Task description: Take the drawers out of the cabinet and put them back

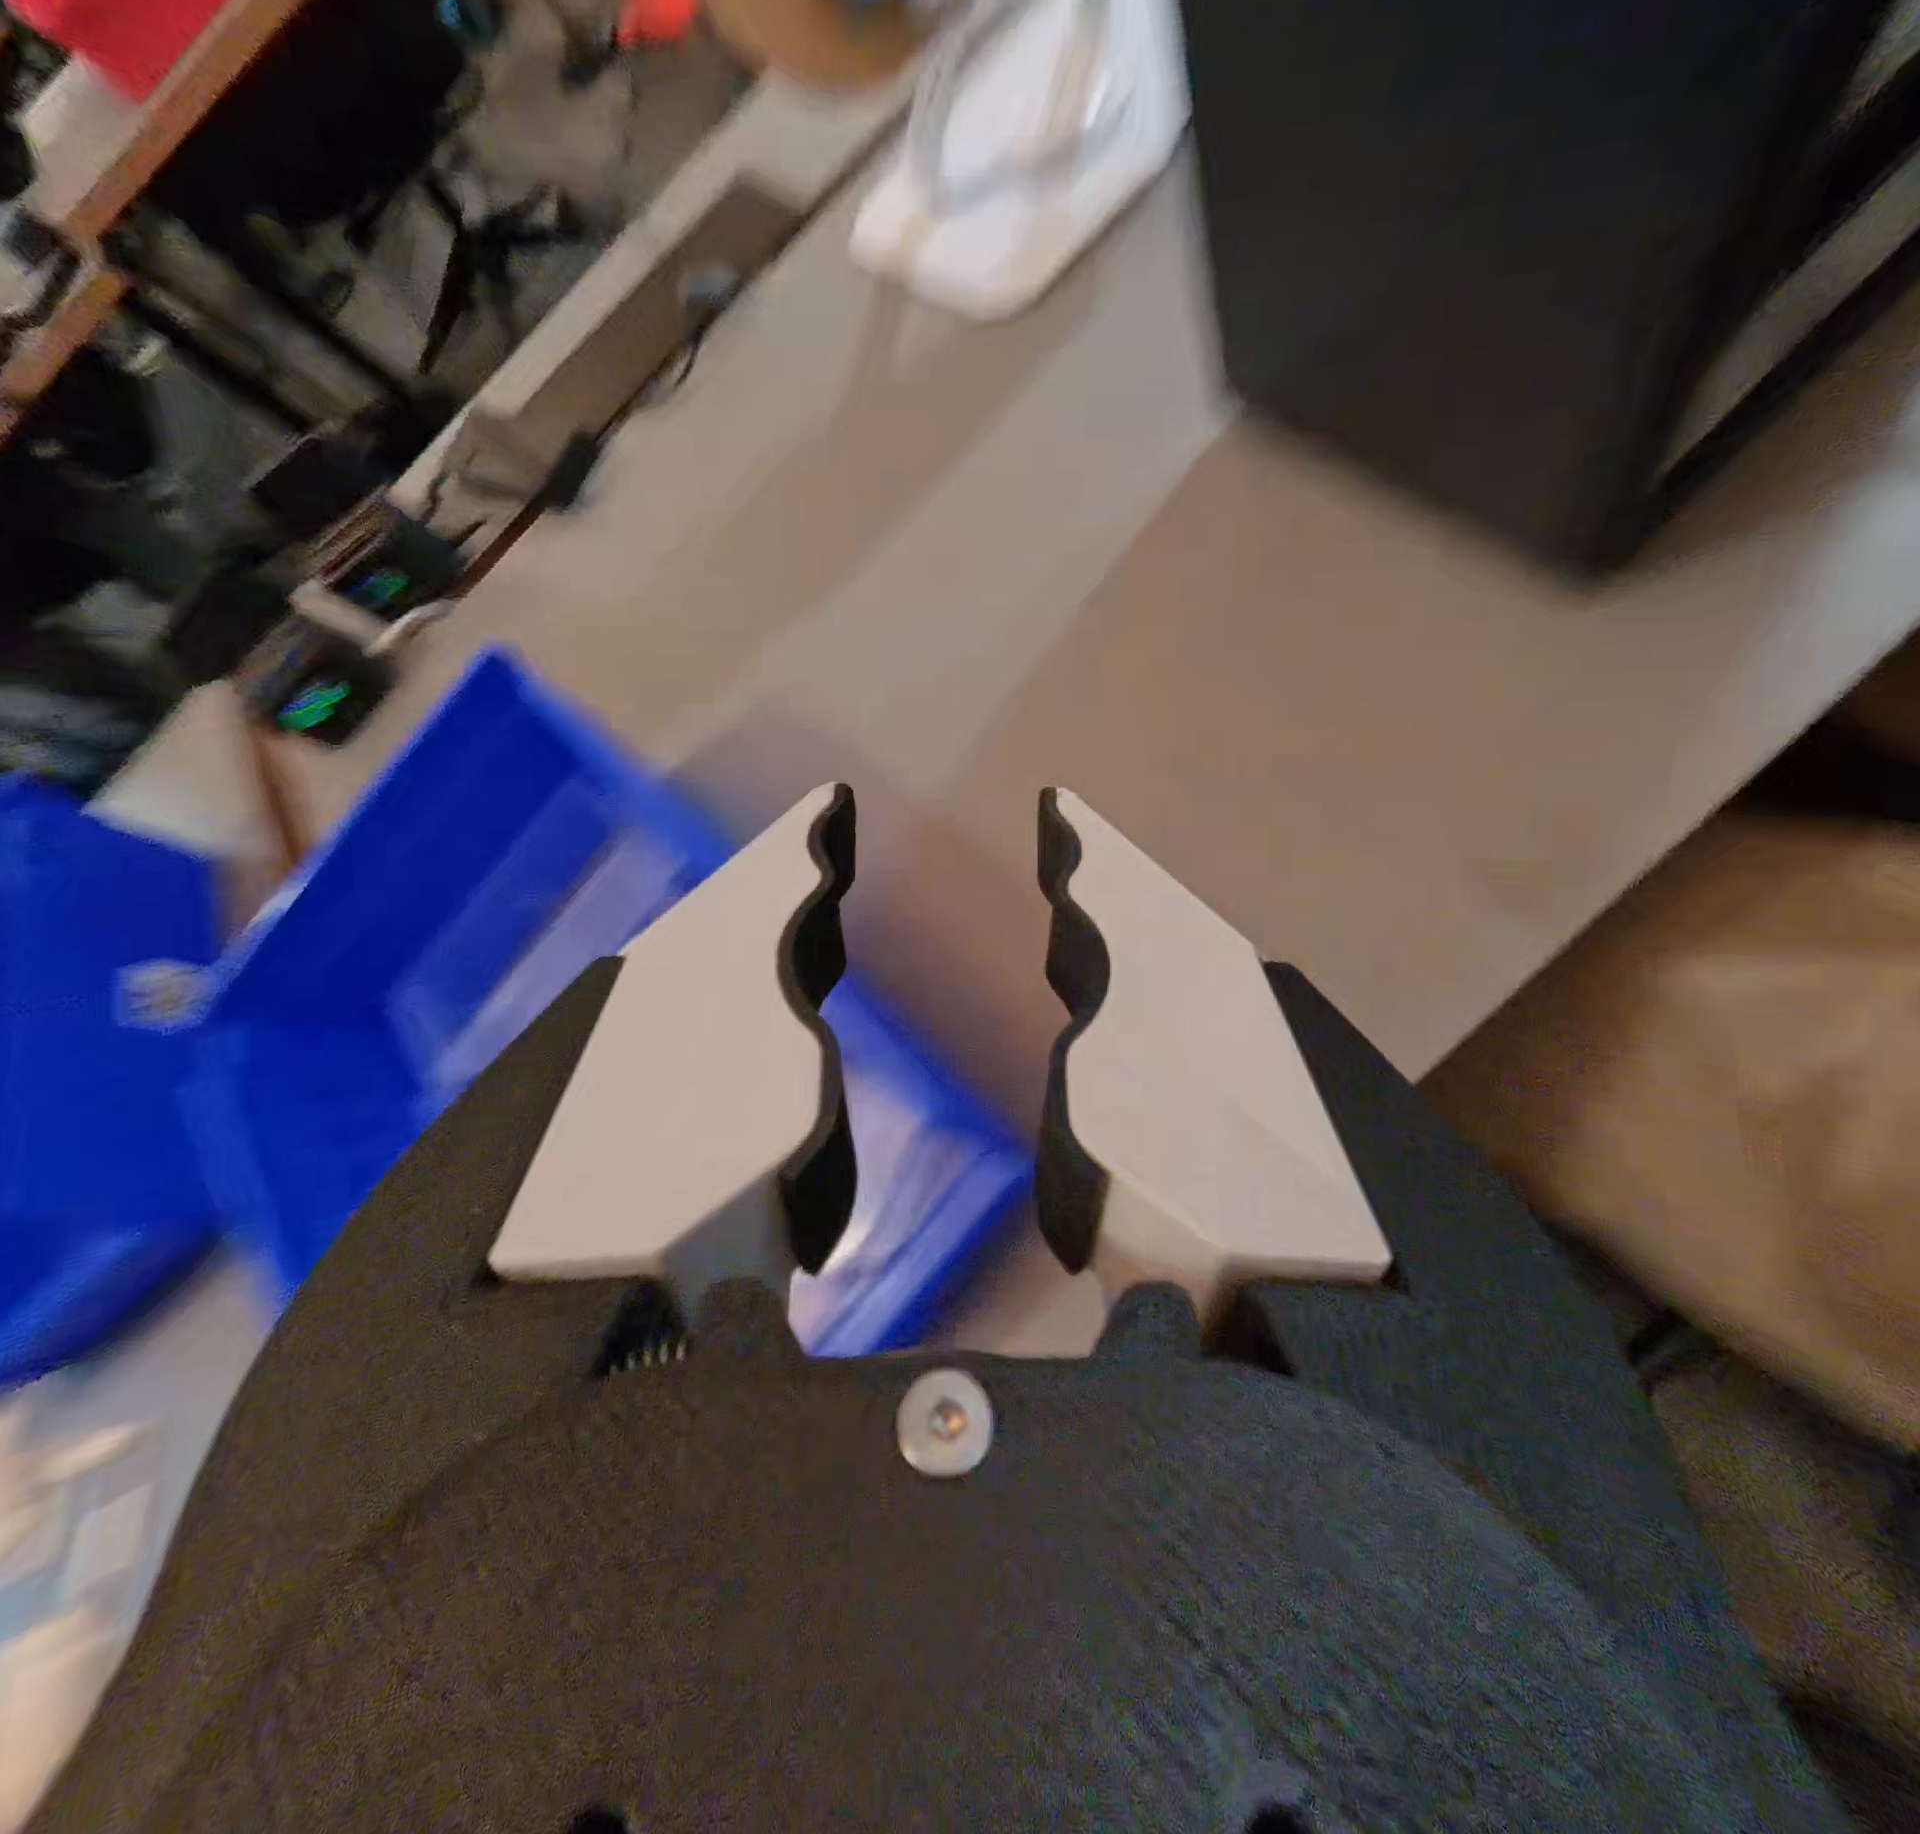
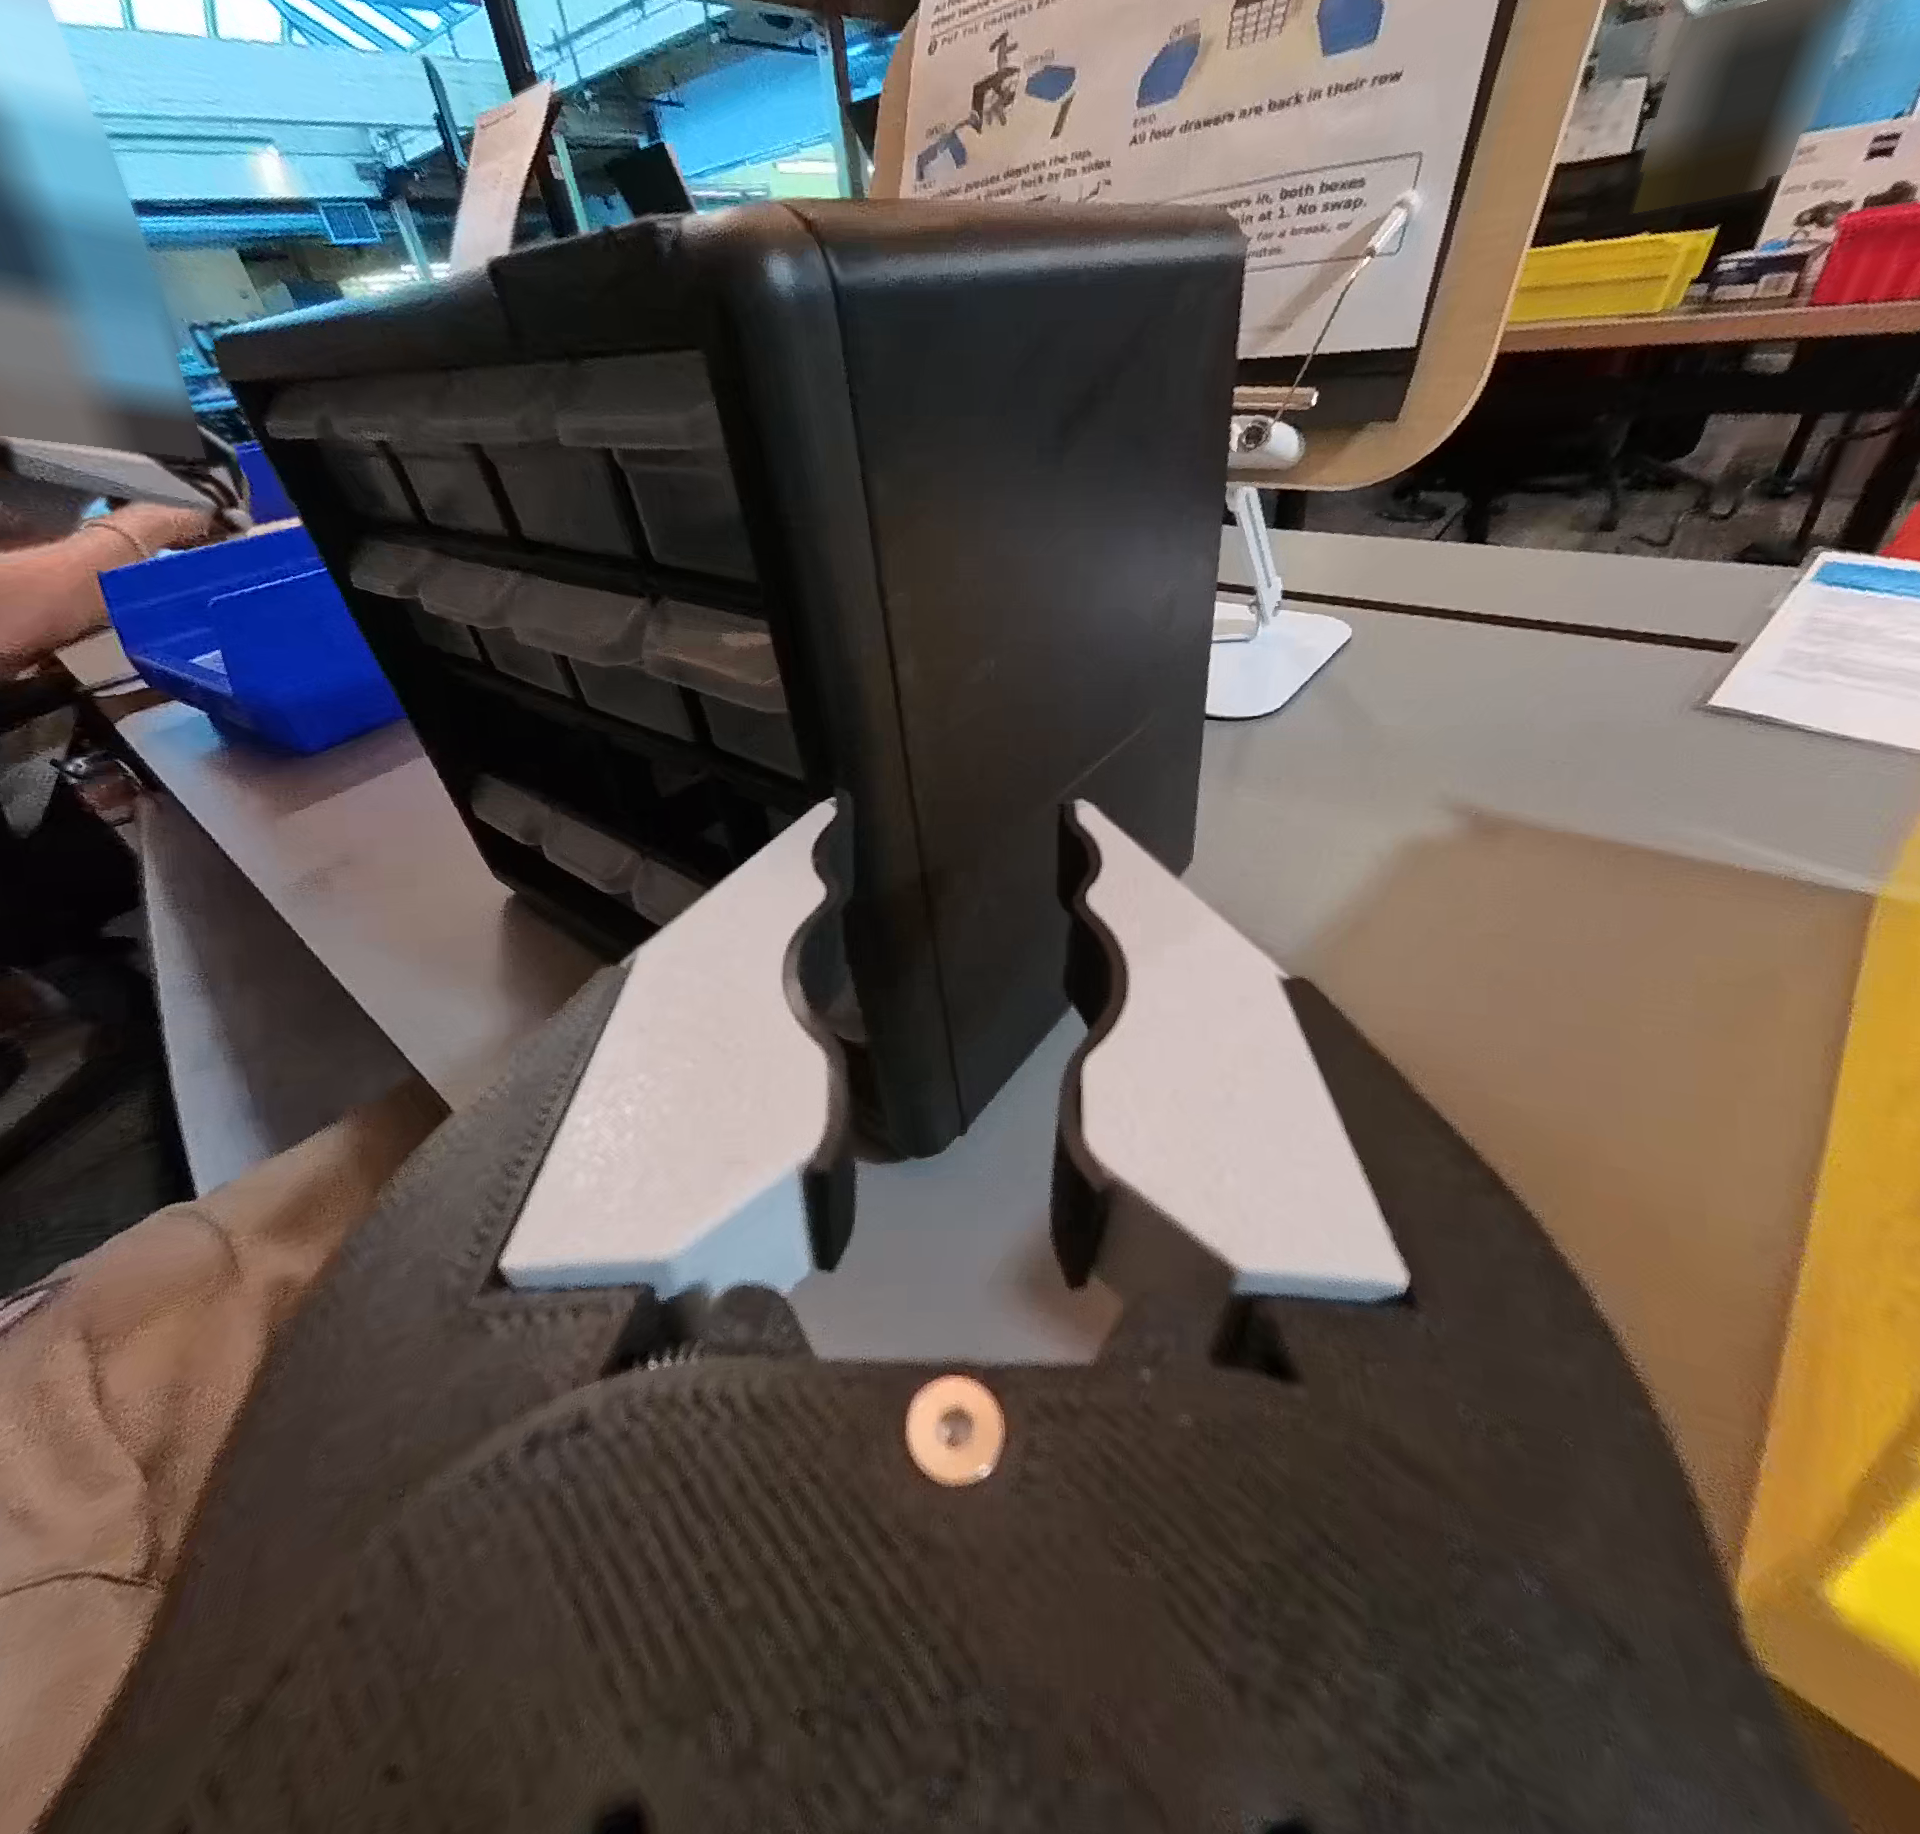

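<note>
While both of your tongs are hanging parted and empty, the cabinet is standing upright on the grey tabletop, turned so that its drawer face is angling away to the left of the right wrist view. Your right tongs are pointing at its near corner edge, the corner appearing between the two grey fingers, but I cannot tell whether they are touching it; the approach looks like one for steadying the cabinet rather than pulling a drawer. Most of the small smoky drawers are sitting in their rows, while the slots on the right of the lowest row are looking dark and possibly empty.

Your left tongs are hovering released over the tabletop, well apart from the cabinet's dark side, with blue bins just below and to the left. Those bins are probably sitting there to receive drawers you lift out. The left view is blurring, so finer detail there is lost.

A yellow bin is lying at the right, and an instruction board is standing behind the cabinet. Another person's hand is resting near the blue bin at the far left.
</note>
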Demonstrator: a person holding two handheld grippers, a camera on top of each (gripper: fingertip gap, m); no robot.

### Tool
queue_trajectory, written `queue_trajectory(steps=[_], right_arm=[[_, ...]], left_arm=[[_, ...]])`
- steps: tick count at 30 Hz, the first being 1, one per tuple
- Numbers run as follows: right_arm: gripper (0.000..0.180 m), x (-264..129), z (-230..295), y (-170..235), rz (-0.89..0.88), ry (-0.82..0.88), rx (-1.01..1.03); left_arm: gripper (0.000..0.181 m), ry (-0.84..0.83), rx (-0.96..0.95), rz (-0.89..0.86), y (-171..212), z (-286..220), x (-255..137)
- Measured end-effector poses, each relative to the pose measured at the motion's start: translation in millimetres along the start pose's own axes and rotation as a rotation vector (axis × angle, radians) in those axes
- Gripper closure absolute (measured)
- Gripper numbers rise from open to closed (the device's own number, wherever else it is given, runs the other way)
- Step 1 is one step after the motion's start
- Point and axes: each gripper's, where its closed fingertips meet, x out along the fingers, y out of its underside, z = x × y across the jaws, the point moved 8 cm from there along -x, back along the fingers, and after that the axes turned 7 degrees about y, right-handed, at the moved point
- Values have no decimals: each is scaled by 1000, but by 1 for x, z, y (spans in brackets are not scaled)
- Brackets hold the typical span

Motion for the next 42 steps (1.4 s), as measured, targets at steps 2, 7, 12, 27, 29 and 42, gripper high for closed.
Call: queue_trajectory(steps=[2,7,12,27,29,42], right_arm=[[140,0,-1,0,4,6,18],[142,-4,-4,-1,-8,32,26],[142,-6,-12,3,-3,52,59],[144,-20,-23,-2,-104,61,226],[142,-21,-25,-2,-135,37,308],[126,-44,82,-66,-316,214,-317]], left_arm=[[147,-66,91,261,29,42,-1],[147,84,-221,525,101,104,4],[144,122,-268,570,138,107,28],[178,-6,-48,516,114,121,-4],[178,-22,-22,434,87,120,-32],[180,-52,-178,-391,-76,-72,-54]])
